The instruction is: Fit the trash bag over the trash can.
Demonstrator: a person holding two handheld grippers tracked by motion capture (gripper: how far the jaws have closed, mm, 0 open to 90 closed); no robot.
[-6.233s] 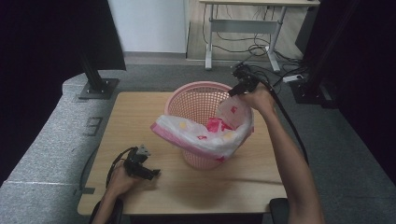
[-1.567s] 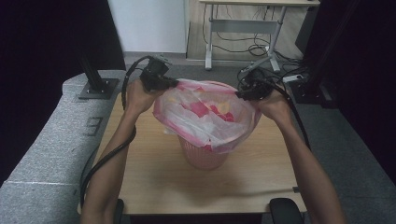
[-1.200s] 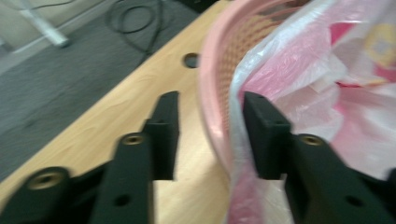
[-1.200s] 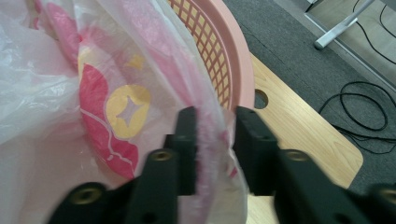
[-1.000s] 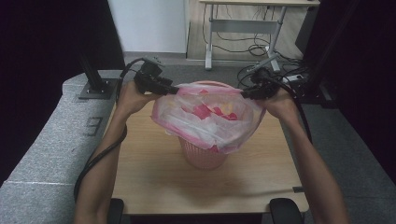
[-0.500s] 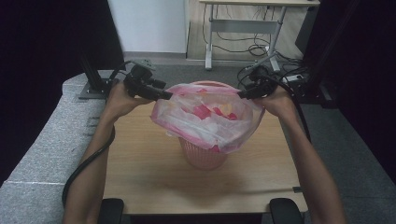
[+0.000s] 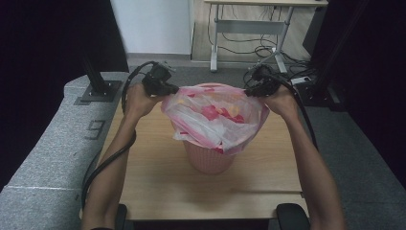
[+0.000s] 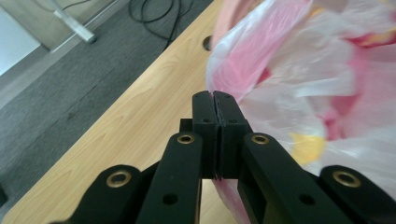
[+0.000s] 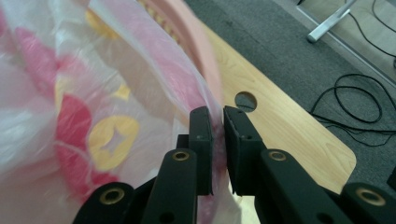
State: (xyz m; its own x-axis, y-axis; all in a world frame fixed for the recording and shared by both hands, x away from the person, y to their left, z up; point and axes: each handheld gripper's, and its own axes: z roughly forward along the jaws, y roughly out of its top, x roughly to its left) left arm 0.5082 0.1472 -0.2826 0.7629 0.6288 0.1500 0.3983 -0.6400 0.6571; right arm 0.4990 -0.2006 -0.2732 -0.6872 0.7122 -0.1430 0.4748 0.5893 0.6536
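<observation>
The pale wooden counter (image 7: pixel 158 191) carries a round pink basket (image 7: pixel 210 162) with a woven, ribbed wall. Draped over its mouth lies the plastic bag (image 7: pixel 215 115), thin, crinkled film printed pink and yellow: light, limp and slippery, likely to tear, best pinched at its hem. The left gripper (image 8: pixel 215 105) and right gripper (image 9: pixel 215 122) have just closed their fingers on opposite edges of that hem.

Place: lab or office-style recording room
Floor: grey carpet (image 7: pixel 383 158)
Furniture: light wooden table (image 7: pixel 158 172) with a round cable hole (image 9: pixel 246 101); metal-legged desk (image 7: pixel 249 28) behind it
Wiring: loose black cables (image 7: pixel 249 48) on the floor
Rig: black stand (image 7: pixel 98 86) on a grey padded surface (image 7: pixel 43 158)
Surround: dark curtains (image 7: pixel 43 38)
</observation>
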